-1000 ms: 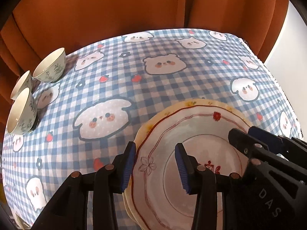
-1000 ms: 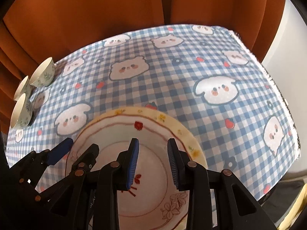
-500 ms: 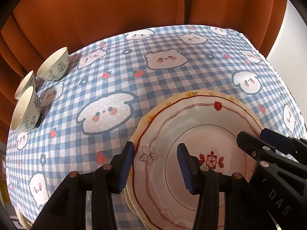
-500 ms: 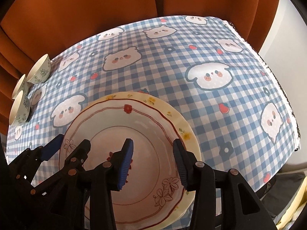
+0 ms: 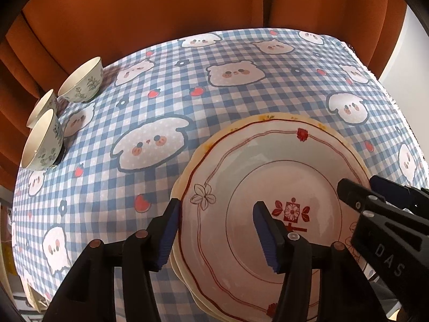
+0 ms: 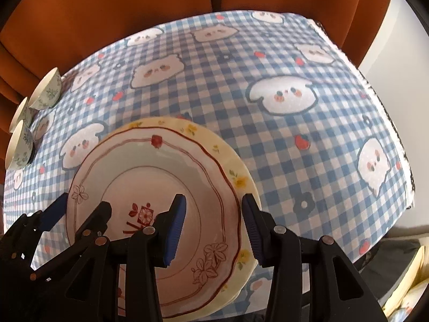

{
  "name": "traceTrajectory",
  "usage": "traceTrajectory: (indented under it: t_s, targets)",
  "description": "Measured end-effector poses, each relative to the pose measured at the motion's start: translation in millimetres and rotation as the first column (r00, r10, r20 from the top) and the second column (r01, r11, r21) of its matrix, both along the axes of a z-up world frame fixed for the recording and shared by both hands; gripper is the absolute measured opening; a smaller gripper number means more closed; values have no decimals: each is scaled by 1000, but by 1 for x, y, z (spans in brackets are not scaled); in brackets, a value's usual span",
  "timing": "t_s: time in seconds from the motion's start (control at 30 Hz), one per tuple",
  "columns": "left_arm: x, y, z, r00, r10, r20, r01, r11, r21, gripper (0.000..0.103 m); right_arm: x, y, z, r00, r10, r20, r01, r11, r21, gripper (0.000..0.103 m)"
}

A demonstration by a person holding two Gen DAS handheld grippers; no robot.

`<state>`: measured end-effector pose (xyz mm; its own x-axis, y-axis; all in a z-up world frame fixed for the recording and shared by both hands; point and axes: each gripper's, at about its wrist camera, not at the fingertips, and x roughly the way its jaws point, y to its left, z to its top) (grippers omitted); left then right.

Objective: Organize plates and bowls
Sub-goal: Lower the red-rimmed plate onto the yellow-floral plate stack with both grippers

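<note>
Two grippers, left gripper (image 5: 215, 232) and right gripper (image 6: 213, 226), hover with fingers released, straddling opposite rims of the red-trimmed white plate (image 6: 150, 187) stacked on a yellow floral plate (image 6: 236, 177).

plates (image 5: 268, 166): glazed ceramic, glossy, smooth | bowls (image 5: 80, 80) at 10 o'clock: glossy glazed ceramic | tablecloth (image 5: 241, 102): matt woven cloth | curtain (image 5: 161, 8) at 12 o'clock: matt fabric | left gripper (image 5: 217, 236): matt black plastic, ribbed blue pads (image 5: 264, 237)

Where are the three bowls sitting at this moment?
The bowls cluster at the table's far left edge by the orange curtain, seen in both wrist views, well apart from the plate stack in front of the hand-held grippers.
</note>
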<state>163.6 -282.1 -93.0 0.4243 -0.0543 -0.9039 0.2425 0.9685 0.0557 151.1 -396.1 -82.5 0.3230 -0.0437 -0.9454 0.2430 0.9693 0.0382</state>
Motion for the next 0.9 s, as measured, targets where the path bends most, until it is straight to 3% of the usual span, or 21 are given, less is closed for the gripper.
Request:
traceTrajectory:
  t_s: [0.67, 0.9]
  targets:
    - [-7, -8, 0, 987, 158, -3, -158, 987, -17, 62, 15, 2, -1, 989, 145, 0, -145, 988, -49, 47]
    - [-6, -16, -2, 981, 192, -12, -192, 981, 1, 77, 17, 0, -1, 978, 211, -2, -211, 977, -32, 49]
